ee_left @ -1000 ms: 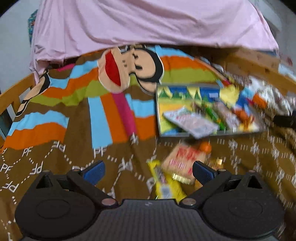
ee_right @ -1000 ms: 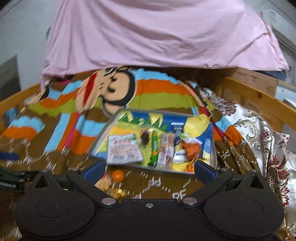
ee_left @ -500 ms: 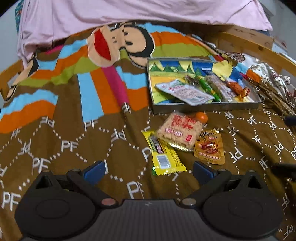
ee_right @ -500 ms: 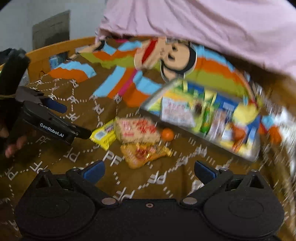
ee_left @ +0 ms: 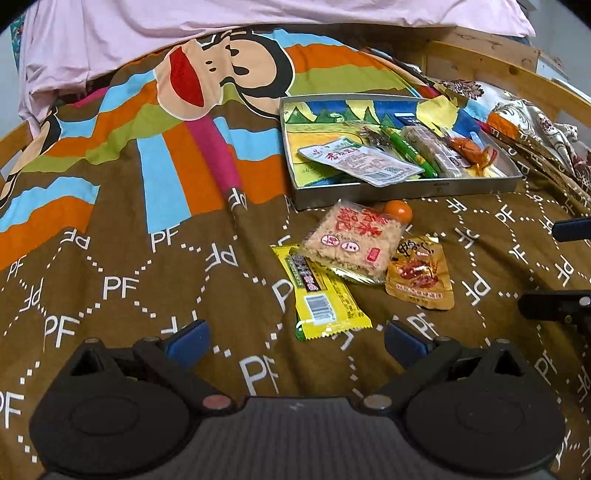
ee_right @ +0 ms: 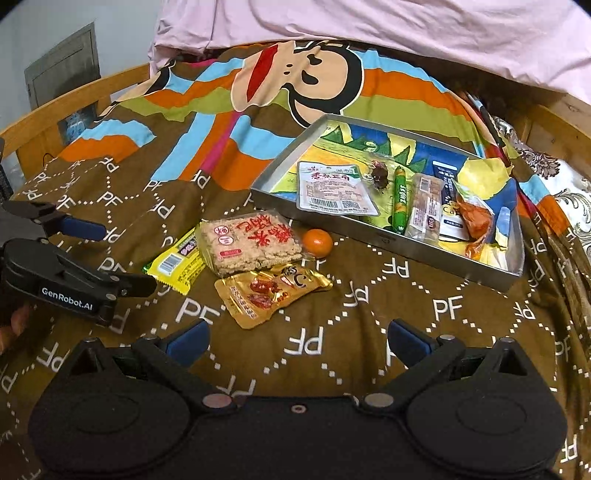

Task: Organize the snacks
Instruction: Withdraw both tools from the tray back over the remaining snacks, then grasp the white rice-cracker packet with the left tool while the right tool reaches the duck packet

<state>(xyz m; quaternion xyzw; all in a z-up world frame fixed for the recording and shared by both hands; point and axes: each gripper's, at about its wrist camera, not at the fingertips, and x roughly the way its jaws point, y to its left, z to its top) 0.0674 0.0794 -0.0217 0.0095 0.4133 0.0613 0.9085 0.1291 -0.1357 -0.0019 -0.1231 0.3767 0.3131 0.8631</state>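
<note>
Both grippers hang empty with their jaws apart: our left gripper (ee_left: 295,338) now sits low over the bedspread (ee_left: 122,280) just short of the loose snacks, and our right gripper (ee_right: 297,338) has swung back from its sideways look to face the same pile. A second ago both views were blurred and aimed higher at the tin; now they are steady, so we judge we are settling in for the next pick.

Four snacks lie outside, near the tin's front wall: a rice cracker pack (ee_left: 351,240) overlapping a yellow bar (ee_left: 321,291), a gold pouch (ee_left: 419,275) just beside them, and a small orange (ee_left: 398,211) touching the cracker pack's far corner. Behind them the metal tin (ee_left: 406,192) already holds several packets and sticks laid roughly side by side. Beyond it lie a pink sheet (ee_left: 221,22) and the wooden bed frame (ee_left: 498,70).
</note>
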